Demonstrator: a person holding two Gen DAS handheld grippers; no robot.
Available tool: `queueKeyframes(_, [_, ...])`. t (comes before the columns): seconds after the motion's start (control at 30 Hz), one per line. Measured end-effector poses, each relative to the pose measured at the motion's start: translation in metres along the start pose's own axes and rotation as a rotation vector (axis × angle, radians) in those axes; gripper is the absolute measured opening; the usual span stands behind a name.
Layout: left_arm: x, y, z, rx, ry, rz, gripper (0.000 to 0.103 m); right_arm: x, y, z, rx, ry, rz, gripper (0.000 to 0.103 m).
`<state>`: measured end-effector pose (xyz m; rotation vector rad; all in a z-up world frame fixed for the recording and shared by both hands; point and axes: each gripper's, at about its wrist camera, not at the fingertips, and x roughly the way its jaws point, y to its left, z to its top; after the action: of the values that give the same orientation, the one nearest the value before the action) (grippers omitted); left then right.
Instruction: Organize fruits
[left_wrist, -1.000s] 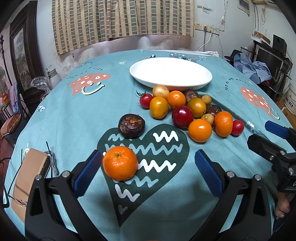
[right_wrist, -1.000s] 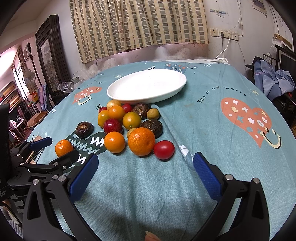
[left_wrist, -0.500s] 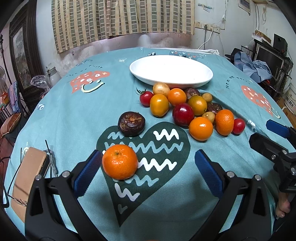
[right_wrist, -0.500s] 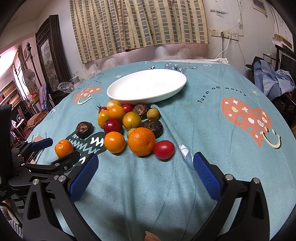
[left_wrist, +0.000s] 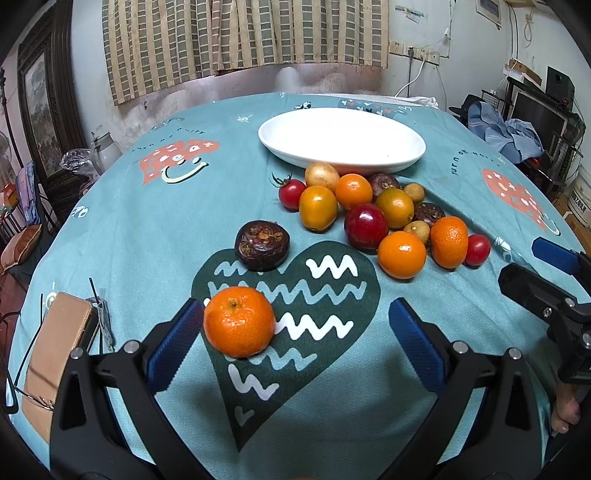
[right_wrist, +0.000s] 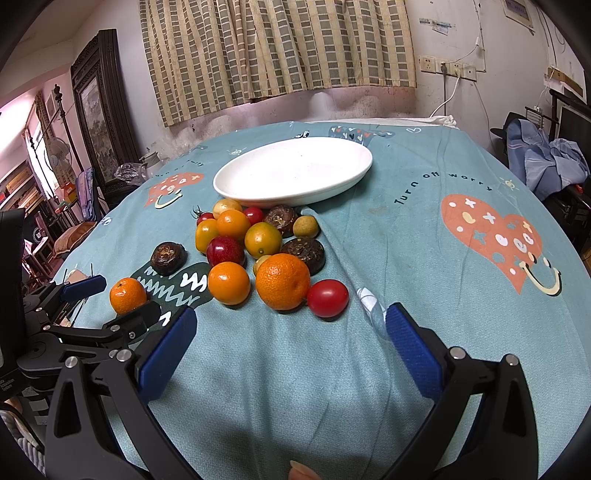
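A lone mandarin (left_wrist: 239, 321) sat on the dark heart printed on the teal tablecloth (left_wrist: 147, 229), just inside the left pad (left_wrist: 173, 341) of the left gripper (left_wrist: 291, 343), whose tongs were spread wide with nothing pinched; whether pad and peel touched could not be told. At the mandarin's 12 o'clock lay a dark, wrinkled fruit (left_wrist: 261, 244), and toward 1 o'clock a cluster of oranges, red fruits and small brown ones (left_wrist: 384, 214) crowded against the near rim of an empty white oval dish (left_wrist: 341, 138). The right gripper (right_wrist: 291, 347) hovered over bare cloth at the cluster's 6 o'clock, its blue-padded tongs likewise spread and holding nothing, a cherry tomato (right_wrist: 327, 298) just beyond them.

Striped checked curtains (right_wrist: 277, 51) hung on the far wall beside wall sockets (right_wrist: 447, 68), with a dark carved picture frame (right_wrist: 98, 107) at 10 o'clock and crumpled blue clothing (right_wrist: 546, 162) at 2 o'clock.

The cloth read "Turn off worry" (right_wrist: 441, 184) near a red heart (right_wrist: 491, 236). Only the left wrist view showed a tan case (left_wrist: 55, 354) at the table's edge; only the right wrist view showed a standing fan (right_wrist: 59, 151).
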<state>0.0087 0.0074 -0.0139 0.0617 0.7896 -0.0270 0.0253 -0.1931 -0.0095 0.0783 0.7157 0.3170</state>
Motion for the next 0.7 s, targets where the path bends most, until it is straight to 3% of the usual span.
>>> queueKeyframes(0.7, [0.0014,-0.0004,-0.0001,0.0,0.005,-0.001,0.101,0.0041,0.0008,-0.0027,0.0,-0.001,0.0,0.102])
